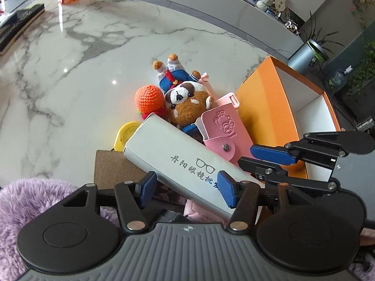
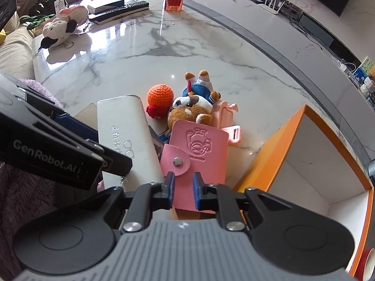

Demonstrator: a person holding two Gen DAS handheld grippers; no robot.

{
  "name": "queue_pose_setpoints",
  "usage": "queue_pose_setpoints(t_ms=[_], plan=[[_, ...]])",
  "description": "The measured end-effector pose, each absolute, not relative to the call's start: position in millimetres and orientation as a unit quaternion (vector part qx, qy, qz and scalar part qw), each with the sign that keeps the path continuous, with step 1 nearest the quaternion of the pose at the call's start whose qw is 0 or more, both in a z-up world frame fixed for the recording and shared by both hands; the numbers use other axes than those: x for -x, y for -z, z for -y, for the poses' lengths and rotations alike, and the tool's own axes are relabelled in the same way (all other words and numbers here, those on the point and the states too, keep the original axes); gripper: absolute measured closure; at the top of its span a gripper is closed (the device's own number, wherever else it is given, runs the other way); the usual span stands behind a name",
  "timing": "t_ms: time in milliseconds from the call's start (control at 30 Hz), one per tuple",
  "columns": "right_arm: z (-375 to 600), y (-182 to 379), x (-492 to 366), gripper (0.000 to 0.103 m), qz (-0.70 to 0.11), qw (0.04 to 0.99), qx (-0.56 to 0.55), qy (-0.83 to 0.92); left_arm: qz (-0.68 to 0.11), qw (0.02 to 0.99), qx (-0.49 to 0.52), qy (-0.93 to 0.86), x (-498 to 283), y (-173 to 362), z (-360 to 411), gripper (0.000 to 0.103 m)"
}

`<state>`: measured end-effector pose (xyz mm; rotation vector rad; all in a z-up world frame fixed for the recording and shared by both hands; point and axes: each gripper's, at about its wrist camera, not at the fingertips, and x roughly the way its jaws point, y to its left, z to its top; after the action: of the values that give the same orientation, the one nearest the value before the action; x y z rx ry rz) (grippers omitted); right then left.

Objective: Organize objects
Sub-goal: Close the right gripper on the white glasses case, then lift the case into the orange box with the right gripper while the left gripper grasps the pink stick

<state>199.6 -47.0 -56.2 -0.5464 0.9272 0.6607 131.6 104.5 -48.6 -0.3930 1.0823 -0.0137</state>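
Barely begun. Orange box point(image 2: 269, 161) on marble table point(image 2: 140, 53) bare inside. Beside it, in one heap: pink pouch point(image 2: 199, 147), grey glasses case point(image 1: 178, 161), stuffed dog point(image 1: 187, 103), crocheted orange ball point(image 1: 148, 98), yellow lid point(image 1: 125, 135). Right gripper point(image 2: 183, 190) narrow, pinching pouch's near edge. Left gripper point(image 1: 187, 189) wide, straddling case, apparently not clamping.

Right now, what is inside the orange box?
The orange box shows only bare white walls and floor, with no objects visible. Its nearest corner is hidden by the right gripper.
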Motion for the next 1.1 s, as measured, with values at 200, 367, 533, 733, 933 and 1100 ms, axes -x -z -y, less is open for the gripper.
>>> queue_pose_setpoints(t_ms=[200, 367, 533, 733, 933, 1100], plan=[[48, 39, -208, 0.070, -0.454, 0.791, 0.210, -0.352, -0.516, 0.850, 0.100, 0.031, -131, 33, -106, 0.039], [37, 41, -215, 0.056, -0.476, 0.764, 0.201, -0.386, -0.525, 0.848, 0.044, 0.049, -134, 27, -111, 0.040], [20, 56, -220, 0.040, -0.493, 0.738, 0.214, -0.408, -0.534, 0.843, 0.015, 0.061, -139, 29, -116, 0.042], [-2, 71, -225, 0.032, -0.499, 0.720, 0.238, -0.419, -0.535, 0.842, -0.011, 0.072, -140, 27, -122, 0.042], [-13, 81, -233, 0.039, -0.511, 0.714, 0.246, -0.411, -0.534, 0.842, -0.027, 0.078, -141, 24, -128, 0.043], [-10, 71, -229, 0.040, -0.504, 0.718, 0.251, -0.409, -0.517, 0.847, -0.046, 0.117, -136, 14, -125, 0.043]])
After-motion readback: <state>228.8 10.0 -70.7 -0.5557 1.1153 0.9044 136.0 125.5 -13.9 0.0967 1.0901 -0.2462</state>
